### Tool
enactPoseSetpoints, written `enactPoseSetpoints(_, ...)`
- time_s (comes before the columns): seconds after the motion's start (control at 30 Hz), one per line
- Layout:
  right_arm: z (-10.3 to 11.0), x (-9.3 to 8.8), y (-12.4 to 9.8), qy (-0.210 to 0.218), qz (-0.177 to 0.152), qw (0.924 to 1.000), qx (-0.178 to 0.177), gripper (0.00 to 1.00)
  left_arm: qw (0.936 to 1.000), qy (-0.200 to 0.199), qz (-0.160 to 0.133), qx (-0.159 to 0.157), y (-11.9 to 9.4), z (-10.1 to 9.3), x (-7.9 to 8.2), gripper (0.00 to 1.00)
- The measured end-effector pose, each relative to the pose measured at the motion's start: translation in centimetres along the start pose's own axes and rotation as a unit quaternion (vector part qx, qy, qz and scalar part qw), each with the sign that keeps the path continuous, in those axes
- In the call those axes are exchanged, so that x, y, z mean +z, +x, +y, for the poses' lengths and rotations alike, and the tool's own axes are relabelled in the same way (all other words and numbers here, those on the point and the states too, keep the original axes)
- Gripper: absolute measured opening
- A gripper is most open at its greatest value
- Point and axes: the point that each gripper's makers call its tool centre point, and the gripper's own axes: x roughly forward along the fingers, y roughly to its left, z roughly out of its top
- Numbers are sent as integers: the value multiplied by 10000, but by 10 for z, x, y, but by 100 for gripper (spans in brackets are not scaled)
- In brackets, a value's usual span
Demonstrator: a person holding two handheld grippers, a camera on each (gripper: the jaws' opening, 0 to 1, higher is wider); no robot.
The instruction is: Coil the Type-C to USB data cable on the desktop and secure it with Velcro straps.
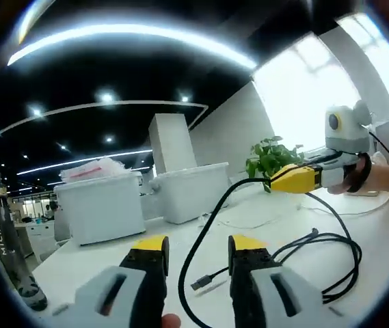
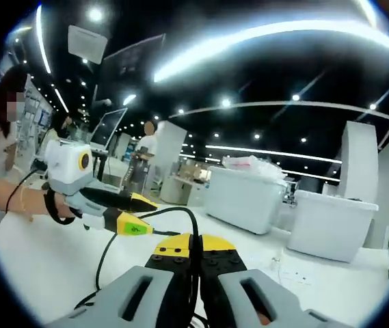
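So the right gripper [image 2: 194, 247] has its jaws pressed together, pinching the black data cable [image 1: 204, 225] and holding that bit up off the white desk [image 1: 379, 239]. The left gripper [image 1: 197, 247] is spread apart with nothing in it, and the cable arcs down between its jaws. The USB plug [image 1: 199, 281] end hangs just above the desk, and the rest sits in loose loops [image 1: 331, 260] on the desk below the right gripper. Two white bins [image 1: 150, 195] stand further back on the desk
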Motion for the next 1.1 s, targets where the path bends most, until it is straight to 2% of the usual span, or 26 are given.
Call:
enactPoseSetpoints(0.1, 10, 2, 1, 153, -41, 9997, 172, 2, 10000, 35, 48, 54, -5, 0, -6, 30)
enactPoseSetpoints(0.17, 16, 4, 1, 210, -82, 9994, 252, 2, 9994, 293, 100, 170, -8, 6, -9, 27)
enactPoseSetpoints(0.23, 23, 6, 2, 318, -120, 9988, 350, 2, 9980, 557, 151, 245, -9, 10, -11, 18)
enactPoseSetpoints(0.37, 28, 5, 2, 479, -174, 9978, 430, 2, 9979, 563, 164, 258, -10, 12, -13, 13)
enactPoseSetpoints(0.43, 29, 6, 3, 596, -203, 9970, 456, 2, 9957, 863, 219, 270, -11, 13, -13, 8)
enactPoseSetpoints(0.47, 31, 6, 3, 682, -214, 9963, 478, 2, 9955, 883, 221, 250, -12, 11, -13, 7)
enactPoseSetpoints(0.57, 32, 6, 4, 739, -257, 9958, 475, 2, 9895, 1397, 327, 161, -14, 7, -13, 4)
enactPoseSetpoints(0.6, 31, 6, 4, 720, -284, 9960, 438, 3, 9898, 1381, 325, 160, -13, 6, -14, 4)
enactPoseSetpoints(0.67, 27, 5, 3, 793, -337, 9956, 361, 3, 9899, 1375, 317, 129, -13, 5, -13, 4)
enactPoseSetpoints(0.77, 17, 10, -1, 1305, -494, 9899, 236, 5, 9923, 1208, 255, 64, -14, 3, -11, 4)
enactPoseSetpoints(0.9, -22, 24, -10, 1871, -847, 9783, -273, 7, 9926, 1192, 206, 55, -15, 2, -7, 4)
enactPoseSetpoints(0.93, -39, 24, -16, 2120, -885, 9718, -528, 7, 9926, 1198, 187, 43, -16, 1, -6, 4)
enactPoseSetpoints(0.97, -50, 19, -18, 2196, -784, 9702, -661, 7, 9927, 1191, 166, 36, -16, 0, -5, 4)
enactPoseSetpoints(1.03, -61, 1, -17, 2086, -393, 9745, -722, 7, 9926, 1208, 142, 37, -15, -1, -3, 4)
enactPoseSetpoints(1.1, -62, -33, -8, 2377, 311, 9687, -638, 10, 9923, 1235, 113, 18, -16, -3, -2, 4)
